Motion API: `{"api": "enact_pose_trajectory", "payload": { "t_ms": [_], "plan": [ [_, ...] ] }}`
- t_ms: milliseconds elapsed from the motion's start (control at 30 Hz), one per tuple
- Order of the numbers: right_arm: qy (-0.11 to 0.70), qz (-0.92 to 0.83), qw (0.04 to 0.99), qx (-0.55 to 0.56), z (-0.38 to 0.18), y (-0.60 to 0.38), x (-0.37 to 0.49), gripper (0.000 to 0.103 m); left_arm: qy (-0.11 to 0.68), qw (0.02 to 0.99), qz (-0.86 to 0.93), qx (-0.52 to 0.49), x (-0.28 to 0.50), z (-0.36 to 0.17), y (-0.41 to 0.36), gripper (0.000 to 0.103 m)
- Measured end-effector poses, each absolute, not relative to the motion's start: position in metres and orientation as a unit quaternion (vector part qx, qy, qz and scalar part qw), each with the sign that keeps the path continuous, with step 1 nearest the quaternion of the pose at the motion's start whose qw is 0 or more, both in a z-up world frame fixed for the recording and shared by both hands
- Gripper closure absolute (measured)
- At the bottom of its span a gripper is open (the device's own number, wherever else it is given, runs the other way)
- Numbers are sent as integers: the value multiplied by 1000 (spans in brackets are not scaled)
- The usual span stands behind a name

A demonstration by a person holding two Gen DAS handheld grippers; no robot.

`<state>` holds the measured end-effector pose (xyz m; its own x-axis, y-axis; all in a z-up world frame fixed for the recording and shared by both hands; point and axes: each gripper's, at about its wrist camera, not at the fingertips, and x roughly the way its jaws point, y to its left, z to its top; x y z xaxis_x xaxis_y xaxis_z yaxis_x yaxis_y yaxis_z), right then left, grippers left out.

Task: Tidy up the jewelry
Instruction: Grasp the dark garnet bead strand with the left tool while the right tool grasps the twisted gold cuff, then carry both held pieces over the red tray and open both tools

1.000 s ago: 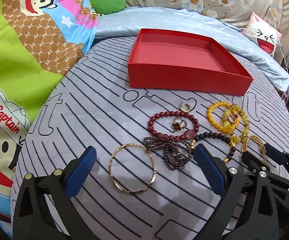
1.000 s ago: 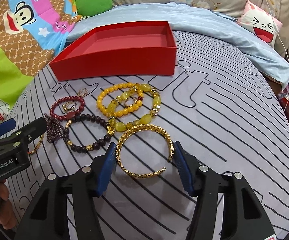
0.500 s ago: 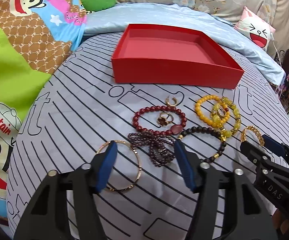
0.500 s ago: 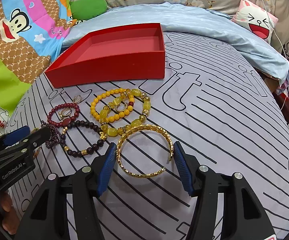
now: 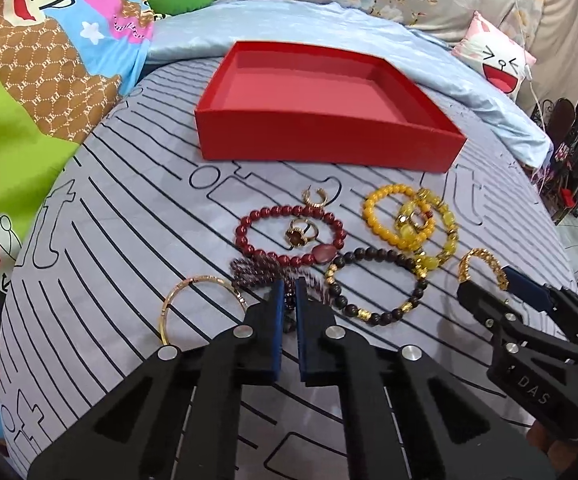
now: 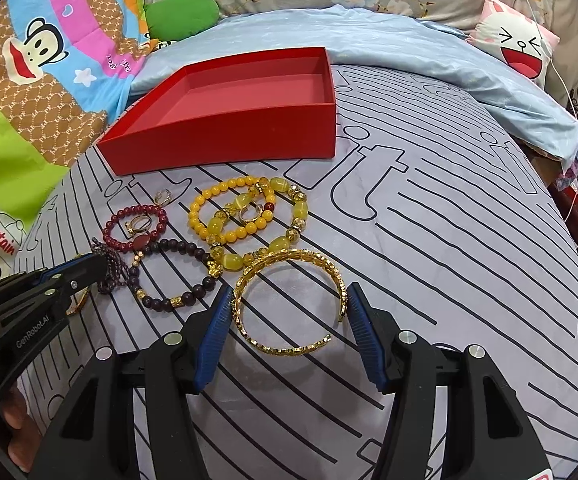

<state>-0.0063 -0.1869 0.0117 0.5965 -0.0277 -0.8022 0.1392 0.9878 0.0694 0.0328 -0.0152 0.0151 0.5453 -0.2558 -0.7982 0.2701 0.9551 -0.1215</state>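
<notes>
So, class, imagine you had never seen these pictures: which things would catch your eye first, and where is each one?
The red box stands out first, open and empty at the far side of the striped sheet. In front of it lies a cluster of bead bracelets, the yellow bracelet brightest. Nearest, the gold bangle lies between the right tongs' open fingers.

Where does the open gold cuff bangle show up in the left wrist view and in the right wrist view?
Left wrist view: the open gold cuff bangle sits far right, mid-height, partly hidden behind the right hand-held gripper.
Right wrist view: it lies at lower centre, between that gripper's blue pads.
Shared landmark: the empty red cardboard tray lies beyond the jewelry in both views, upper centre on the left wrist, upper left of centre on the right wrist.
</notes>
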Motion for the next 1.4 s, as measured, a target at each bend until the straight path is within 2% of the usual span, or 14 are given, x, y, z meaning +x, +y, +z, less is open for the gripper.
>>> {"api": "enact_pose_trajectory", "payload": {
  "t_ms": [533,900,1100,1400],
  "plan": [
    [418,-32,905,73,59,-196,15,47,401,898,-181,0,48,89,-18,98],
    [393,0,918,58,106,-208,133,47,367,909,-197,5,153,126,-41,98],
    [403,5,914,52,103,-204,212,47,372,906,-203,14,226,121,-60,98],
    [449,6,892,45,64,-202,290,47,407,891,-198,26,304,81,-81,98]
  ]
}}
